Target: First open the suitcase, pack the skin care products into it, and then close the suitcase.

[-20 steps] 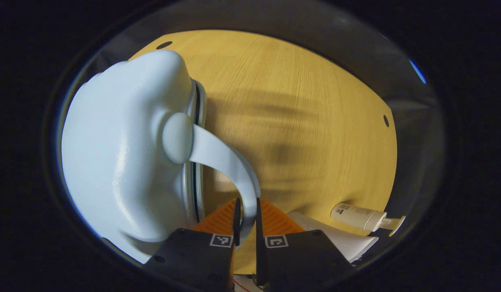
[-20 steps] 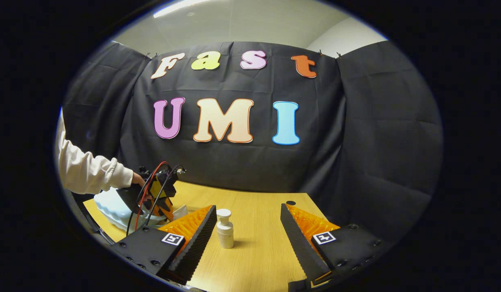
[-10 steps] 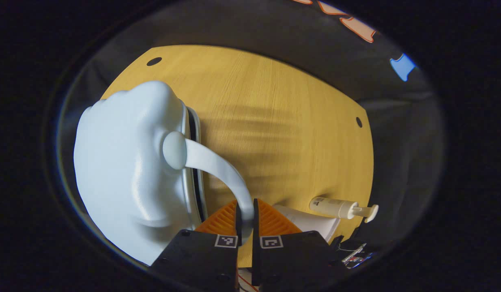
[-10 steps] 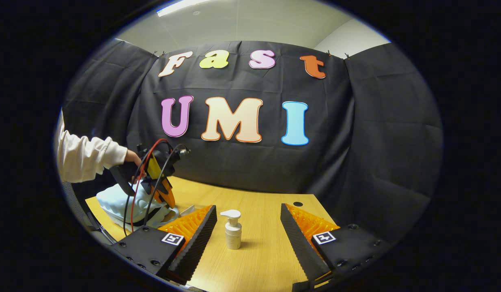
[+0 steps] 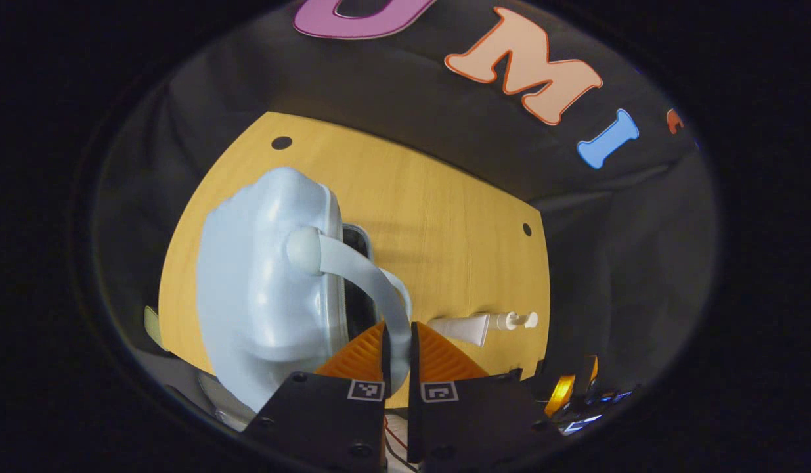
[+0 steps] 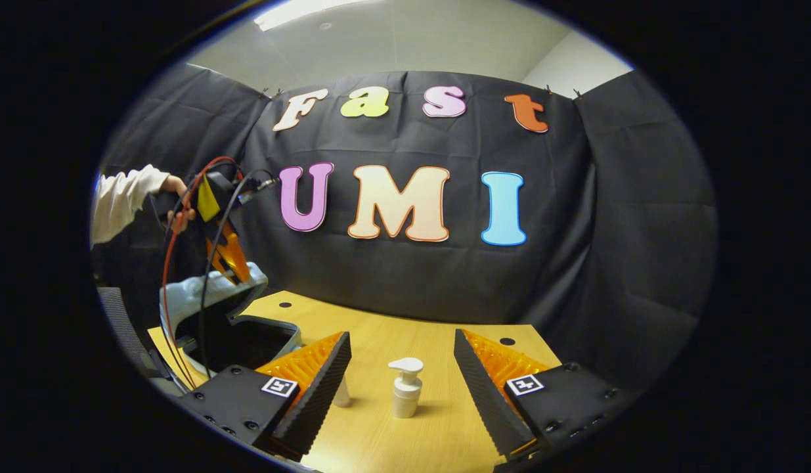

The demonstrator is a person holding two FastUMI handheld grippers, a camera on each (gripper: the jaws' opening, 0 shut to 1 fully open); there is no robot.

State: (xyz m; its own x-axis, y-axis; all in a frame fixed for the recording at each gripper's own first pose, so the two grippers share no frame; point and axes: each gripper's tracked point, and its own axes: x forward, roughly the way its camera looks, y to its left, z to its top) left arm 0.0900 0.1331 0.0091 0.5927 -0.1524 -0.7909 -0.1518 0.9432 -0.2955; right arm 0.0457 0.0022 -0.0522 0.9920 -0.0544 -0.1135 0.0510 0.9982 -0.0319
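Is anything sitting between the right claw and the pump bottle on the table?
Nothing visible does. The pump bottle stands upright on bare table straight ahead of the open right claw, in line with the gap between its fingers.

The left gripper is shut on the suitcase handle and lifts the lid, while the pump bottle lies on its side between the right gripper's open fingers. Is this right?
Not fully. In the right gripper view the pump bottle stands upright on the table, not on its side. The rest holds: left gripper shut on the suitcase handle, right gripper open.

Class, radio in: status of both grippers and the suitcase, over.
Left gripper shut on suitcase handle, lid raised. Right gripper open, pump bottle standing between its fingers, untouched. Nothing blocking.
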